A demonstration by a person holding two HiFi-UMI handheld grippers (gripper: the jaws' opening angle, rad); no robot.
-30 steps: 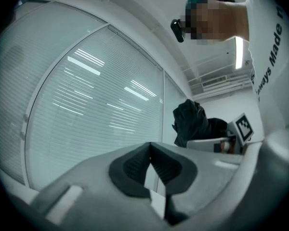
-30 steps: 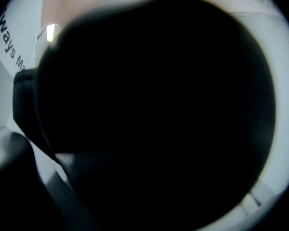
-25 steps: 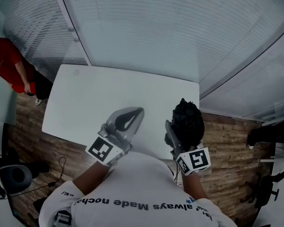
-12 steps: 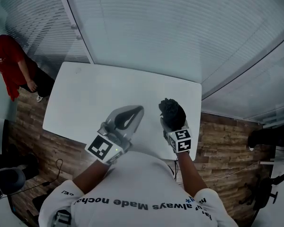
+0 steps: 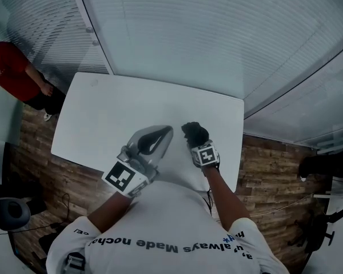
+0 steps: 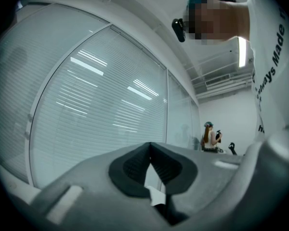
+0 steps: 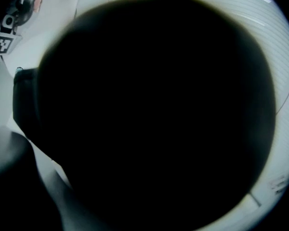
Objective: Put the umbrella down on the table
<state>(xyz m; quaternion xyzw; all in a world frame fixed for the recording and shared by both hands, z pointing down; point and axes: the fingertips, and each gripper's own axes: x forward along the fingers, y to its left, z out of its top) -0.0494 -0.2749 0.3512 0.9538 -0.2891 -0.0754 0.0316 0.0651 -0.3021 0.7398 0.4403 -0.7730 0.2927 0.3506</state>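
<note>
Right gripper (image 5: 199, 147) clamped on black folded umbrella (image 5: 194, 132), low over near right part of white table (image 5: 103, 113); contact with tabletop not discernible. Umbrella fills right gripper view, blacking out nearly everything. Left gripper (image 5: 167, 132) just beside it, jaws closed tip to tip, empty. Slatted blinds (image 5: 217, 39) behind table. Person in red (image 5: 11, 73) far left, on wood floor (image 5: 268, 170).
</note>
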